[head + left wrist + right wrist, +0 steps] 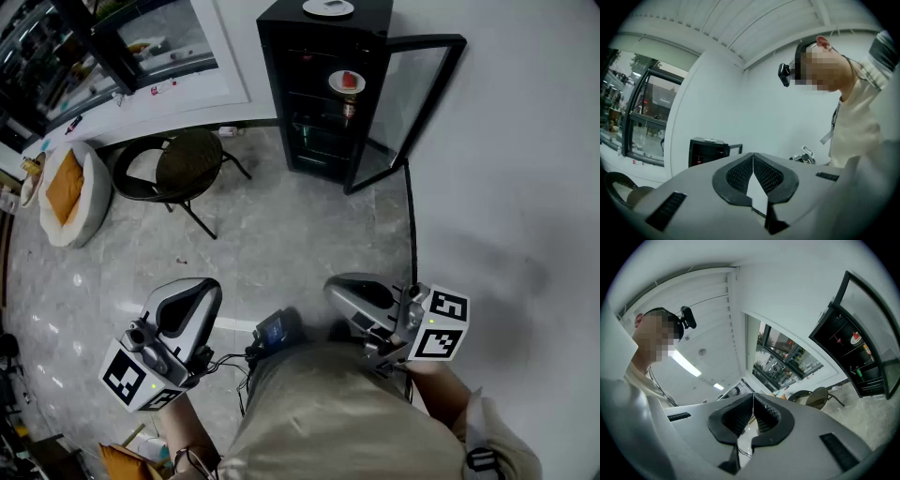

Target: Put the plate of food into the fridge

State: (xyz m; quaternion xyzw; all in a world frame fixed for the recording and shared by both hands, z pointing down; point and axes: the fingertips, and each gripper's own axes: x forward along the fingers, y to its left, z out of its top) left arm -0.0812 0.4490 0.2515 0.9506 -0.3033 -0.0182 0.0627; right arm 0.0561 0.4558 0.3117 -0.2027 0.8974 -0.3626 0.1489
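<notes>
A small black fridge [323,94] stands by the wall with its glass door [403,103] swung open to the right. A white plate with red food [347,82] rests on an upper shelf inside it. The same plate [855,338] shows in the right gripper view within the fridge [853,357]. My left gripper [202,292] and right gripper [342,291] hover close to my body, far from the fridge, both shut and empty. In their own views the left gripper [753,157] and right gripper [753,399] have their jaws pressed together.
A second white plate [328,8] lies on top of the fridge. A dark round chair [183,169] and a cushioned bed with an orange pillow [66,192] stand at the left. A black cable [411,225] runs along the floor by the white wall.
</notes>
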